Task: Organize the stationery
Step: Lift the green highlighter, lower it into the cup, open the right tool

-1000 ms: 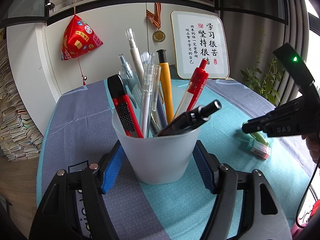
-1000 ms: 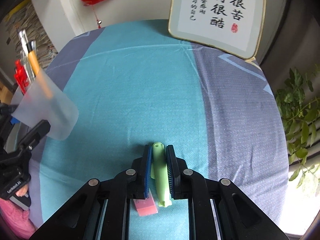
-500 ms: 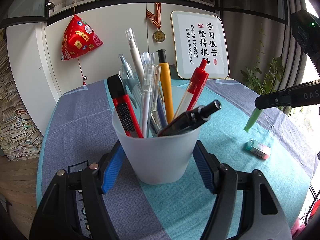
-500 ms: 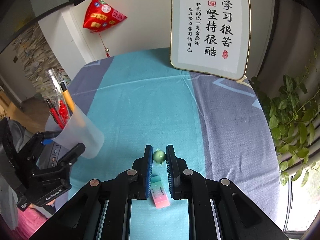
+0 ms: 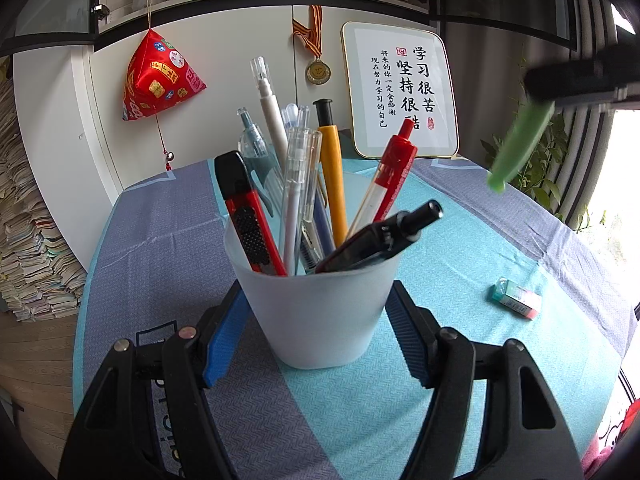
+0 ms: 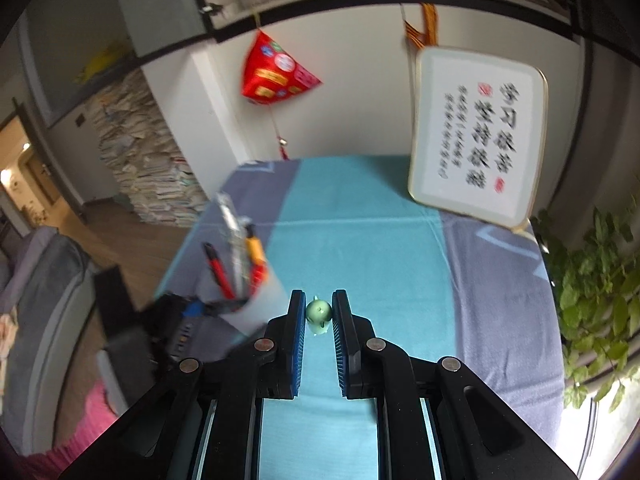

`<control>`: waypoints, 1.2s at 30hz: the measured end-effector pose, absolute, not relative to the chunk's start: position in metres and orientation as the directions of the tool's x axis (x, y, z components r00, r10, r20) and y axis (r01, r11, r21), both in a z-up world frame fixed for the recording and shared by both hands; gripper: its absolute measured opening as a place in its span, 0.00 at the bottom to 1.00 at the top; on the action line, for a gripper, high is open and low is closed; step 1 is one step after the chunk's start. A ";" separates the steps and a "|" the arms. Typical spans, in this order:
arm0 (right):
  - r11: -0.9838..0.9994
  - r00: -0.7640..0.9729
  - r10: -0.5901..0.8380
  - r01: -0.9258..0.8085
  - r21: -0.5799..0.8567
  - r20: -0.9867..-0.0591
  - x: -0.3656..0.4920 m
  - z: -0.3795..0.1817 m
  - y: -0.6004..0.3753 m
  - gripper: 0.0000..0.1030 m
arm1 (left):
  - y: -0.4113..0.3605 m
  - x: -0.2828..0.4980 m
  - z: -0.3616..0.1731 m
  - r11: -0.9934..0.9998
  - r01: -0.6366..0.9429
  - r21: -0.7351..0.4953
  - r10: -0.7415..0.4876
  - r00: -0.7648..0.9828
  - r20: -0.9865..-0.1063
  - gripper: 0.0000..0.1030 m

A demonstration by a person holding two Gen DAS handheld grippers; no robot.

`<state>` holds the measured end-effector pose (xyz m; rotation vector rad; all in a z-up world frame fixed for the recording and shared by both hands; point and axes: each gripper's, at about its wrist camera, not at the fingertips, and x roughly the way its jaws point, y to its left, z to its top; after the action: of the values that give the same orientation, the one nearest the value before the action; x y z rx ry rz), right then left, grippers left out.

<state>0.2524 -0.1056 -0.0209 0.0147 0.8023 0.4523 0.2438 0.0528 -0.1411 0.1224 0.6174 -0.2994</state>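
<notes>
Two grips: your left gripper (image 5: 316,332) clamps the frosted cup (image 5: 320,312) of pens, while your right gripper (image 6: 319,314) pinches the green pen (image 6: 319,312) — aloft, right of the cup, with the eraser (image 5: 517,298) lying below.

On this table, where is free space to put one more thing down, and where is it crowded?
Free: the tablecloth between the cup and the eraser, and the grey strip left of the cup. Crowded: the cup itself, full of pens and flanked by the left gripper.
</notes>
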 end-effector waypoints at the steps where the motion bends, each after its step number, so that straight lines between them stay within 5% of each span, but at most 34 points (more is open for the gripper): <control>1: 0.897 0.607 0.410 -0.402 0.182 -0.681 0.251 -0.015 -0.101 0.14 | 0.053 0.244 -0.141 0.950 0.312 0.023 -0.240 0.774 -0.586 0.66; 36: 0.849 0.515 0.449 -0.500 0.169 -0.731 0.285 -0.033 -0.031 0.14 | 0.053 0.244 -0.142 0.950 0.313 0.021 -0.242 0.772 -0.587 0.66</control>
<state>0.2846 -0.0310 -0.0326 -0.0655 0.8582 0.5702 0.2437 0.0528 -0.1419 0.1196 0.6190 -0.3014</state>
